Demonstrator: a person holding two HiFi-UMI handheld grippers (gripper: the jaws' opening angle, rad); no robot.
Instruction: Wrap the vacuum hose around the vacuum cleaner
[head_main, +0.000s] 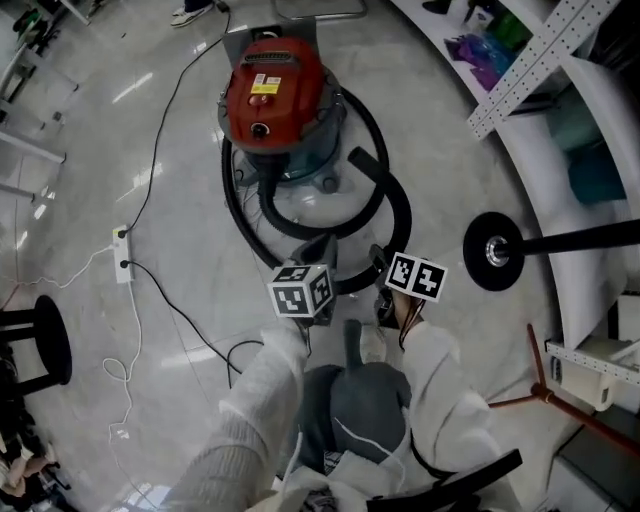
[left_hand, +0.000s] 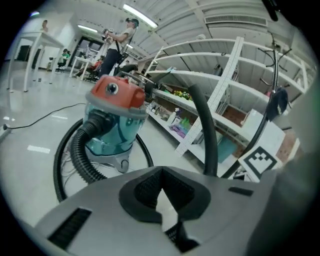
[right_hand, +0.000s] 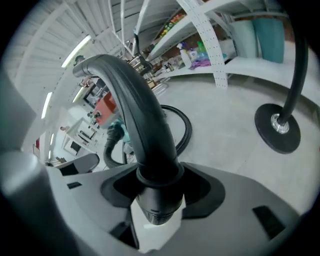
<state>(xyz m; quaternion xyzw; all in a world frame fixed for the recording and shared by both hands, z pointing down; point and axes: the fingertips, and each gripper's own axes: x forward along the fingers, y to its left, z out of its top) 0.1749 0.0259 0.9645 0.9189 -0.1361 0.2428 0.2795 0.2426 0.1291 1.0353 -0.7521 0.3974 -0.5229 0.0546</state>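
Note:
The vacuum cleaner (head_main: 275, 100) has a red lid and a teal drum and stands on the shiny floor ahead of me. Its black ribbed hose (head_main: 398, 215) curls around the base. My right gripper (head_main: 382, 265) is shut on the hose's rigid curved end tube (right_hand: 135, 110), which rises straight out of the right gripper (right_hand: 160, 192). My left gripper (head_main: 318, 252) hovers just left of it, near the hose loop. In the left gripper view, the left gripper (left_hand: 161, 192) has its pads together with nothing between them, facing the vacuum cleaner (left_hand: 117, 117) and the hose (left_hand: 82, 150).
A white power strip (head_main: 122, 255) with cables lies on the floor at left, near a black stool (head_main: 40, 340). A round black stand base (head_main: 493, 250) sits at right beside white shelving (head_main: 600, 150). A person (left_hand: 122, 37) stands far off.

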